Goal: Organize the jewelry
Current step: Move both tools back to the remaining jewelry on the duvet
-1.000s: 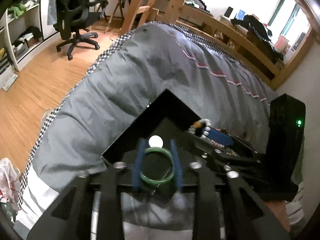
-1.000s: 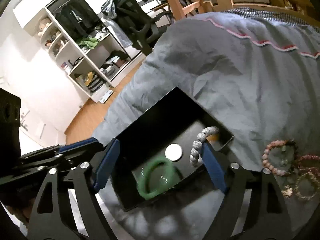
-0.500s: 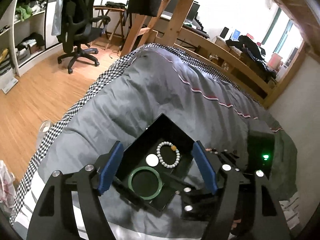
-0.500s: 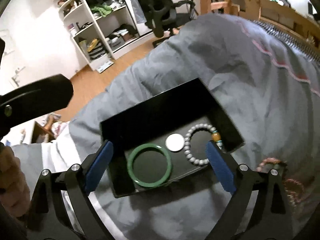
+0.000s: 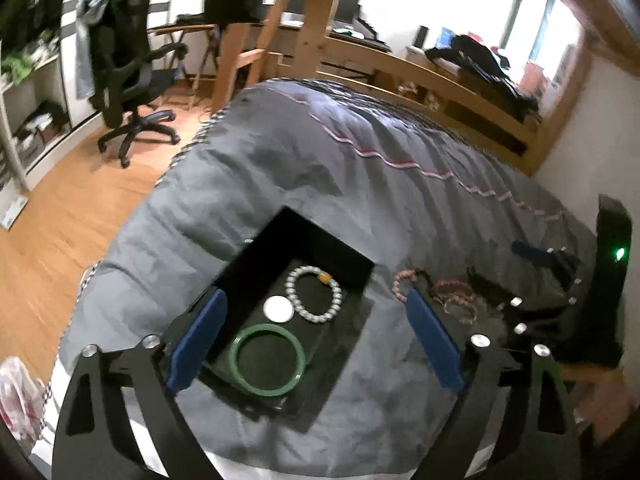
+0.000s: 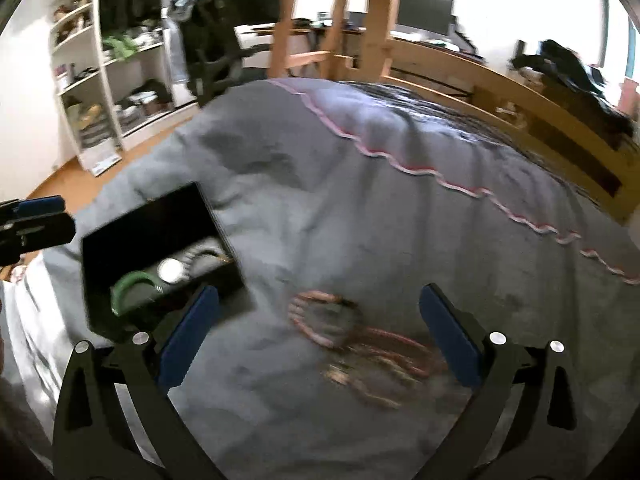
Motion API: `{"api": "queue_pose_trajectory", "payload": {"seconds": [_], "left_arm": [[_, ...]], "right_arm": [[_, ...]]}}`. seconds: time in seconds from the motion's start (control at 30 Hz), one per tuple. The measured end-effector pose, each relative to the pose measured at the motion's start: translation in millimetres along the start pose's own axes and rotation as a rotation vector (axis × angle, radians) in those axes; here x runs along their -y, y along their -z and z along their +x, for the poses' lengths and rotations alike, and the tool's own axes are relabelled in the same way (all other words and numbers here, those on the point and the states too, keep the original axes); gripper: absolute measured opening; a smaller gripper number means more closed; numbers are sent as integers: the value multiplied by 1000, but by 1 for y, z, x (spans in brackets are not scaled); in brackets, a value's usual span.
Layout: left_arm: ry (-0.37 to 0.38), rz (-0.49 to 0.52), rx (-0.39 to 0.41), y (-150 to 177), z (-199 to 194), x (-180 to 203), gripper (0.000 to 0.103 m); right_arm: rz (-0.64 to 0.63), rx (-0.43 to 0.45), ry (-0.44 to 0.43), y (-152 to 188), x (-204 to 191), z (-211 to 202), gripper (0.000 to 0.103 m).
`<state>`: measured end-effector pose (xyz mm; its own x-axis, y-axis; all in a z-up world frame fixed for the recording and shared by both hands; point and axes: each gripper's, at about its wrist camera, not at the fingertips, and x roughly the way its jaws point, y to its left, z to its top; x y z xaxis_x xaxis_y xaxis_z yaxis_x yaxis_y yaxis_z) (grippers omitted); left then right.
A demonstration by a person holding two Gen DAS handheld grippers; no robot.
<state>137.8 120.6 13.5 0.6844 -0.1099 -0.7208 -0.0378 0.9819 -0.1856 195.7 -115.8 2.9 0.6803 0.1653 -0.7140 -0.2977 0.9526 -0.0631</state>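
Observation:
On the grey bedspread sits a black box [image 5: 296, 236], which holds a green bangle [image 5: 269, 362], a white disc [image 5: 278, 309] and a white bead bracelet [image 5: 314, 294]. My left gripper [image 5: 314, 300] hovers over the box, its jaws opening, with nothing pressed between the pads. Several loose bead bracelets [image 6: 360, 344] lie blurred on the bedspread to the right of the box [image 6: 140, 220]. Above them, my right gripper [image 6: 318, 292] has its jaws opening too, with nothing held. The same bracelets [image 5: 452, 300] show in the left wrist view.
The grey bedspread [image 6: 360, 184] stretches far beyond the box. A wooden bed frame and ladder [image 6: 372, 20] stand behind it, and an office chair [image 5: 124, 76] is on the wooden floor at left. White shelves [image 6: 100, 92] line the wall. A crumpled bag [image 5: 16, 392] lies at bottom left.
My left gripper let go of the green bangle, which now lies in the box, and drew back. My right gripper left the white bead bracelet in the box and swung right over the loose bracelets.

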Motion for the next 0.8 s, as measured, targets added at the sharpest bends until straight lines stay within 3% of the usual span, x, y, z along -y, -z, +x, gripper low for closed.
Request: {"api": "queue_pose_trajectory", "payload": {"seconds": [0.3,0.7,0.77,0.8], "left_arm": [[-4,98,-38,16,26,40,97],[36,281,-90,29,82,119,97],[48,303,-118,28,100,130,82],[49,312,-151,27,113,135,76]], "right_arm": [[-13,-21,53,51,31,-11,99],[68,-104,0,88,58,27,99],[96,-114,-12,89,65,34,96],[105,-119,-22,89,69,36,90]]}}
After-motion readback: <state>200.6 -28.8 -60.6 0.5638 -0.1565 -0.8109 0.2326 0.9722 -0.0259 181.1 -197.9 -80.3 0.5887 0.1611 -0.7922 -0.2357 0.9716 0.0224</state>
